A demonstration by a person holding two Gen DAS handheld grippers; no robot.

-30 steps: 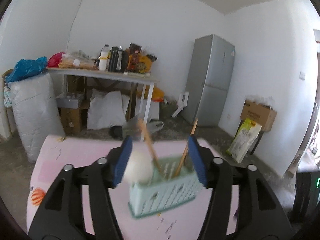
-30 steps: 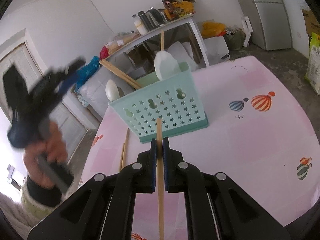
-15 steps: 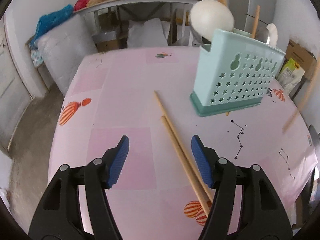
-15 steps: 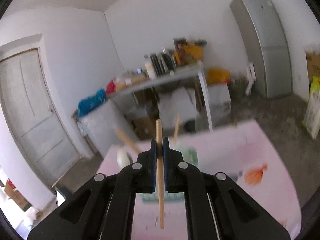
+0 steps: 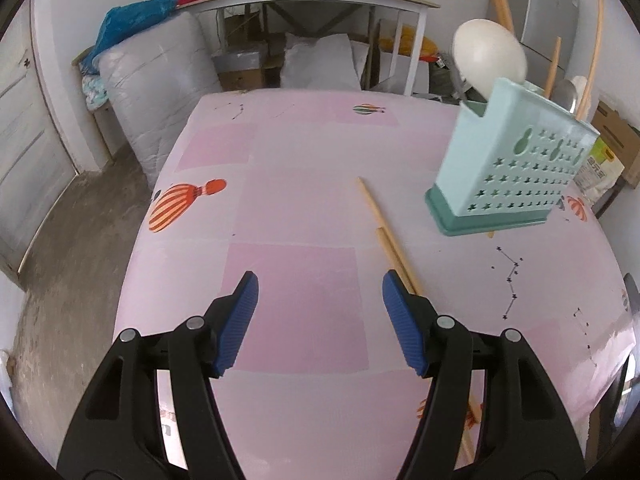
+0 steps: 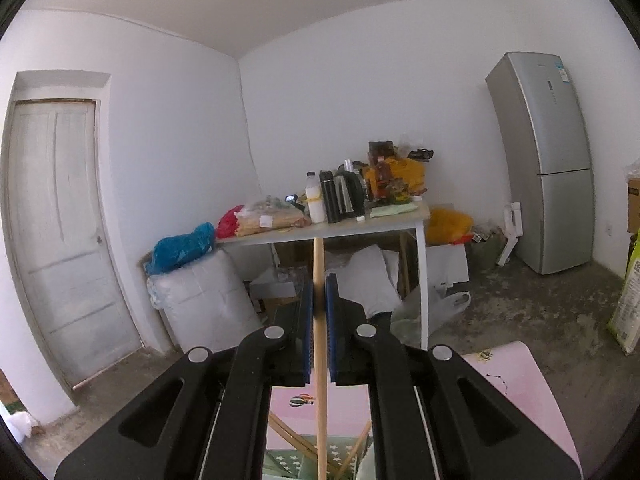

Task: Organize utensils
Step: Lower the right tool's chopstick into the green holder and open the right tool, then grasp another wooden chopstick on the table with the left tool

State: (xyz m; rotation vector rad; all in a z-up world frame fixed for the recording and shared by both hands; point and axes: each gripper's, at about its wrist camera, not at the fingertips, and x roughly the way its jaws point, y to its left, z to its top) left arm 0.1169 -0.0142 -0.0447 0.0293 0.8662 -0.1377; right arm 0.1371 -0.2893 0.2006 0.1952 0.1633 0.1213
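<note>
My left gripper (image 5: 320,286) hangs open over the pink tablecloth (image 5: 300,200), nothing between its blue pads. Two wooden chopsticks (image 5: 386,236) lie side by side on the cloth, and their near ends run under the right finger. The mint-green utensil holder (image 5: 512,172) stands at the right with a white spoon (image 5: 488,56) and more chopsticks in it. In the right wrist view my right gripper (image 6: 319,296) is shut on one upright chopstick (image 6: 320,400), held above the holder (image 6: 288,464), whose top shows at the bottom edge.
Behind the table stands a side table (image 6: 360,228) loaded with bottles and bags. A white wrapped bundle (image 5: 160,92) lies at the left, a grey fridge (image 6: 544,160) at the right, and a white door (image 6: 60,220) at the far left. Cardboard boxes (image 5: 616,136) stand right of the holder.
My left gripper has dropped and tilted down from the holder to the two chopsticks on the cloth. My right gripper has risen with its chopstick and now looks out level above the holder.
</note>
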